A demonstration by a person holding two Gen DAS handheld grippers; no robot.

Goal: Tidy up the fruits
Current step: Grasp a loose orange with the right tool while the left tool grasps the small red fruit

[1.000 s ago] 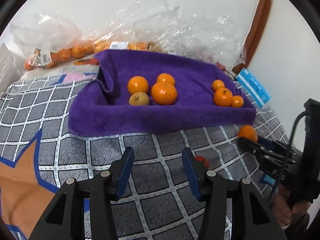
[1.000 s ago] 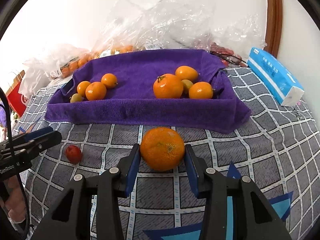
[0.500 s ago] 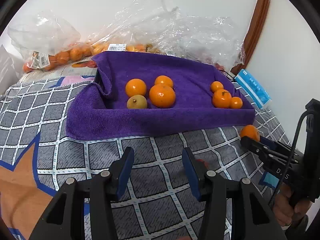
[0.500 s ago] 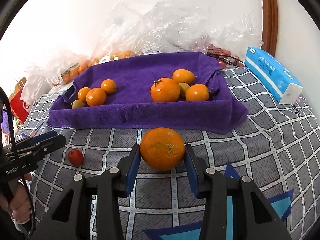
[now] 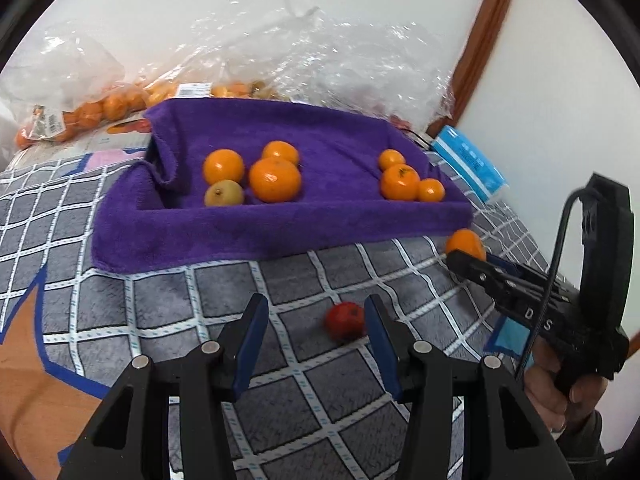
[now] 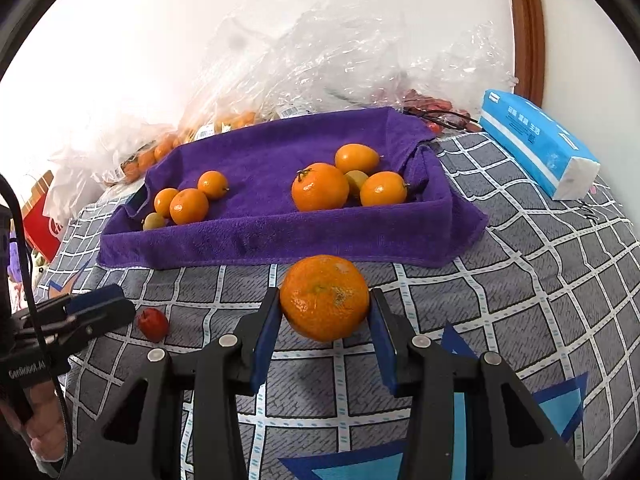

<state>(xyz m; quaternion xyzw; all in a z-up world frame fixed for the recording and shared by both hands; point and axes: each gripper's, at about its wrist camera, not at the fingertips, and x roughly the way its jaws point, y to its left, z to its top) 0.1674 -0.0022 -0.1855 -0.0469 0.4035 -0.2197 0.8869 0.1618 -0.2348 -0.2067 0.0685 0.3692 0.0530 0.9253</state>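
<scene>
Right gripper [image 6: 324, 312] clamped on a mandarin [image 6: 324, 298] at frame centre, just short of the purple towel tray [image 6: 280, 240]; left gripper [image 5: 312, 320] jaws apart, small red fruit [image 5: 344, 320] at its right pad, unheld; several mandarins already sorted, two left

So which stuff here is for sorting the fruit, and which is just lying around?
For the job:
- big orange, gripped by the right gripper
- small red fruit, by the open left gripper
- purple towel tray holding oranges

Lying about:
- blue tissue pack
- plastic bags behind
- checked blanket
</scene>
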